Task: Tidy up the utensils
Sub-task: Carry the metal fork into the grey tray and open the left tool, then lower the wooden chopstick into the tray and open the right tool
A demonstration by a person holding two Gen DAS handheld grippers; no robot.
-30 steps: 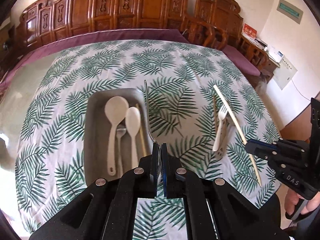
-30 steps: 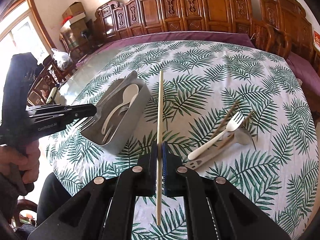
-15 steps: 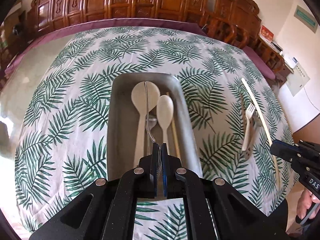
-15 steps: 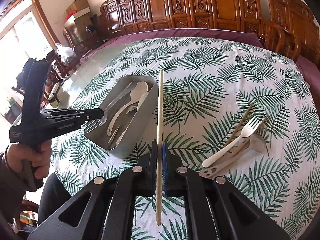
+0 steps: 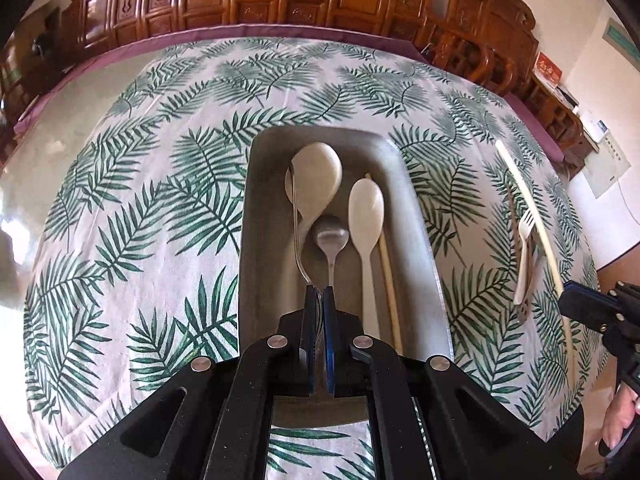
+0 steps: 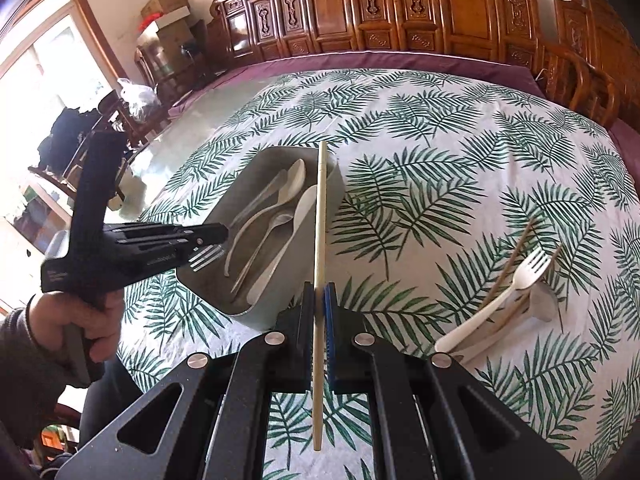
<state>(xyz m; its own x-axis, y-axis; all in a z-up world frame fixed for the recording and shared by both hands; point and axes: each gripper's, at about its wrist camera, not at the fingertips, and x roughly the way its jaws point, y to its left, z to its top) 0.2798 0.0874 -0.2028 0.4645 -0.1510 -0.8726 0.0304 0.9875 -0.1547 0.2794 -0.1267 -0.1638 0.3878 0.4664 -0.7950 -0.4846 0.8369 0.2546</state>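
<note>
A grey tray (image 5: 420, 208) (image 6: 236, 200) on the leaf-print cloth holds two cream spoons (image 5: 316, 176), a metal spoon (image 5: 331, 236) and a chopstick (image 5: 390, 280). My left gripper (image 5: 319, 294) (image 6: 224, 236) is shut on a metal fork (image 5: 296, 224) (image 6: 206, 258), held over the tray with its handle pointing away. My right gripper (image 6: 319, 292) (image 5: 568, 300) is shut on a pale chopstick (image 6: 320, 240) (image 5: 532, 216), held just right of the tray. A loose pile with a cream fork (image 6: 500, 296) (image 5: 524, 248), brown chopsticks and a metal spoon (image 6: 544, 300) lies on the right.
Carved wooden chairs (image 6: 400, 8) ring the far side of the round table (image 5: 280, 80). A bare glass strip of table (image 5: 60, 128) lies left of the cloth. A window and cluttered furniture (image 6: 60, 128) stand far left.
My left gripper has moved left and forward with the metal fork, from beside the tray to directly over it. My right gripper has held the chopstick and drifted toward the tray.
</note>
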